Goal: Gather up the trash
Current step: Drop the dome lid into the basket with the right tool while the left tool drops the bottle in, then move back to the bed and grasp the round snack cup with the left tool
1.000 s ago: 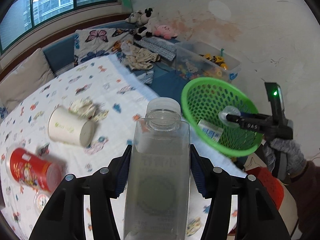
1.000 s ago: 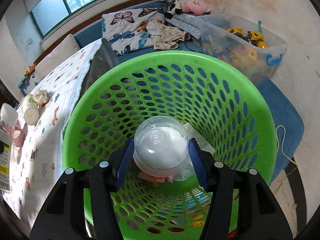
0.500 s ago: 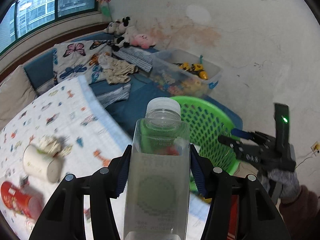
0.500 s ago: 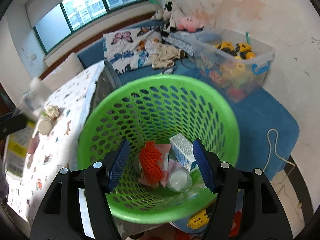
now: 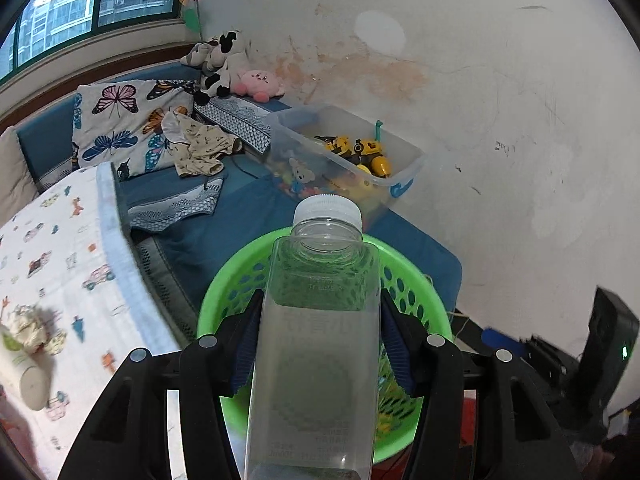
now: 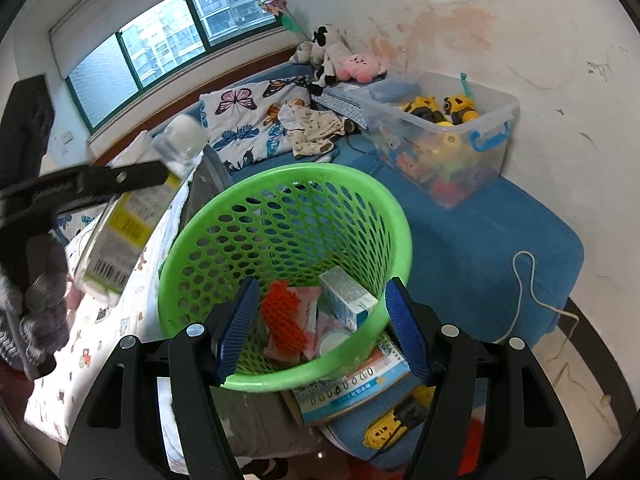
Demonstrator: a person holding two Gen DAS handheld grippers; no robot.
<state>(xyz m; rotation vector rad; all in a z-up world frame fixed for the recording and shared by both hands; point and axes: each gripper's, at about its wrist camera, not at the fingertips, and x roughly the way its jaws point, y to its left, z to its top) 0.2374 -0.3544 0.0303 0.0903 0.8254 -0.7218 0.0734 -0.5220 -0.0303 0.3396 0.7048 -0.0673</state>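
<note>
While the left gripper (image 5: 320, 344) is clamping its blue pads against the two flat sides of a clear, square-shouldered plastic bottle with a white screw cap (image 5: 320, 340), that bottle is standing in front of the camera with its cap pointing away, and the round green perforated plastic basket (image 5: 416, 276) is showing behind and below it. The right wrist view is showing the same bottle from the side, its yellow and white label facing the camera, hanging just left of the basket's rim above the edge of the white printed bedsheet (image 6: 132, 300).

The right gripper (image 6: 320, 330) is hanging with its jaws apart and nothing between the pads; the basket's near rim is showing through the gap. Its jaws have just been opening. Inside the basket, an orange foam net sleeve (image 6: 286, 316), a small white and blue carton (image 6: 346, 298) and a white round lid (image 6: 334, 344) are lying together on the bottom.

On the sheet at the left of the left wrist view, a crumpled tissue (image 5: 26, 328) is lying just beside a white paper cup on its side (image 5: 24, 372).
</note>
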